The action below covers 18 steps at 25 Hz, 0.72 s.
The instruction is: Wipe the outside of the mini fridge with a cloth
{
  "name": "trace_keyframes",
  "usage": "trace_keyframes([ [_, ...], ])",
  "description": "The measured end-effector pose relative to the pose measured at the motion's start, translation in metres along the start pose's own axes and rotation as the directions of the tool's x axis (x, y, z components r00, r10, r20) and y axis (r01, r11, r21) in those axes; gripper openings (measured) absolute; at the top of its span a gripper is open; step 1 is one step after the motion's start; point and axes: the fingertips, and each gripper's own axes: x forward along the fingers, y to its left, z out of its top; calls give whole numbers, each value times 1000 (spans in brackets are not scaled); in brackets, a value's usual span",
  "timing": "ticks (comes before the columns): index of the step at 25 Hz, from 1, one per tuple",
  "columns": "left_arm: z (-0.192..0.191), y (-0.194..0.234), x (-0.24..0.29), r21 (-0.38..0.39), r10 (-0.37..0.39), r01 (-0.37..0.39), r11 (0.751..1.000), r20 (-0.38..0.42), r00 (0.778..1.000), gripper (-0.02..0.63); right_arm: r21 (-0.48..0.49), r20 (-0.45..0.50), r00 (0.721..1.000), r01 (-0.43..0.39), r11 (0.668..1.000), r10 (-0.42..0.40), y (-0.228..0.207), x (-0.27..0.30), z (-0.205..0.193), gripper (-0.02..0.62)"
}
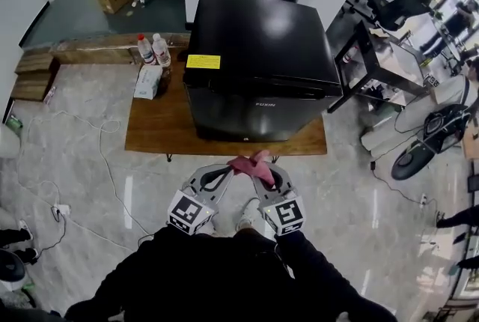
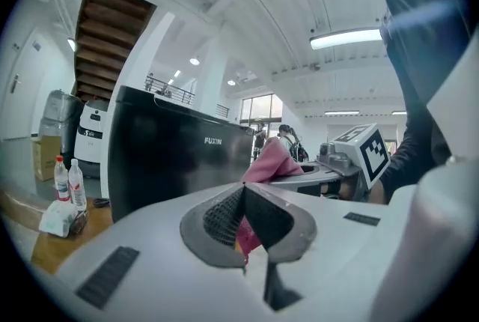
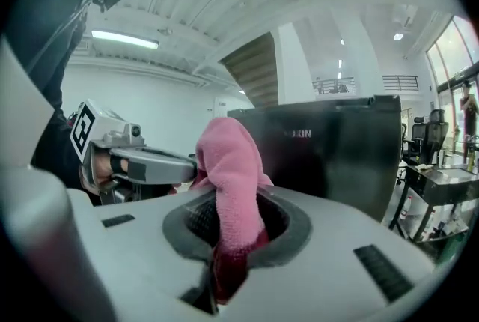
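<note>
Mini fridge (image 1: 258,66): a black cabinet standing upright on the low wooden table (image 1: 153,129). Its door, with the brand lettering, faces you, and there is a yellow sticker (image 1: 203,61) on its top. You hold both tongs just in front of that door, clear of it, over the table's front edge. Your left gripper (image 1: 228,172) and right gripper (image 1: 260,169) meet almost tip to tip. Each is clenched on the pink cloth (image 1: 251,162), with no gap showing between the pads. The cloth is bunched between the two tips. Its long axis runs side to side, parallel to the fridge door, and a fold sticks up past the right jaws toward the fridge. Two water bottles (image 1: 153,49) and a tissue pack (image 1: 148,81) lie on the table to the left of the fridge.
</note>
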Motion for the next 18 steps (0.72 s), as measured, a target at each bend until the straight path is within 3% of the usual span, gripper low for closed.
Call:
trace_keyframes([
  [7,35,-23,-28,-22,-87,87,996,15,996,6,31,131,991,-39,999,35,26,-39,53,63],
  [13,57,-35,-1,-1,-64,64,998,73,995,6,6,186,982,-14,1000,13,-13,-67,63,63],
  [18,72,-60,50,-6,-49,50,999,89,995,6,-49,195,980,-29,998,38,-63,-98,65,63],
])
